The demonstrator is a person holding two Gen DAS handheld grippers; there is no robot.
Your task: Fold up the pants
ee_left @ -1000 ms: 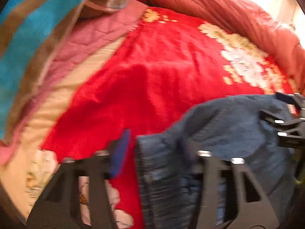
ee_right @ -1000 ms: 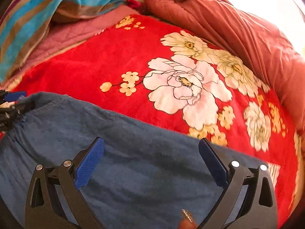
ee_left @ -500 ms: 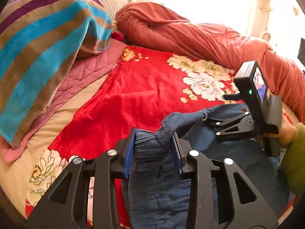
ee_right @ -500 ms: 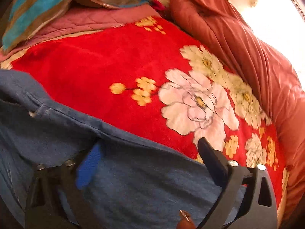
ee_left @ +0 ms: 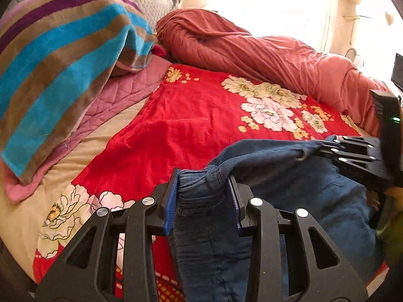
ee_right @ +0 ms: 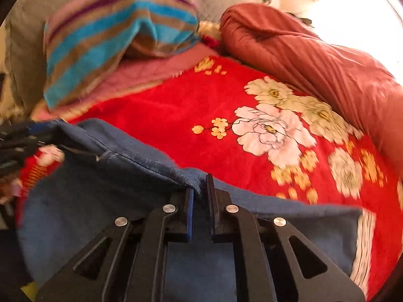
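Blue denim pants (ee_left: 302, 196) hang lifted over a red flowered blanket (ee_left: 191, 120). My left gripper (ee_left: 204, 183) is shut on a bunched thick edge of the pants, which fills the gap between its blue pads. In the same view, at the right, my right gripper (ee_left: 327, 146) pinches the far end of that edge. The right wrist view shows the right gripper (ee_right: 200, 188) shut on the top edge of the pants (ee_right: 100, 201), with the cloth stretched leftward to the left gripper (ee_right: 50, 130). The lower part of the pants is hidden behind the fingers.
A striped blue and brown towel (ee_left: 55, 70) lies over pink quilting (ee_left: 121, 93) at the left. A rolled rust-red duvet (ee_left: 264, 58) runs along the far side of the bed. A hand (ee_left: 395, 193) holds the right gripper.
The right gripper's jaws went from wide apart over the pants to pinched on their top edge. Both grippers have risen, lifting the edge taut between them.
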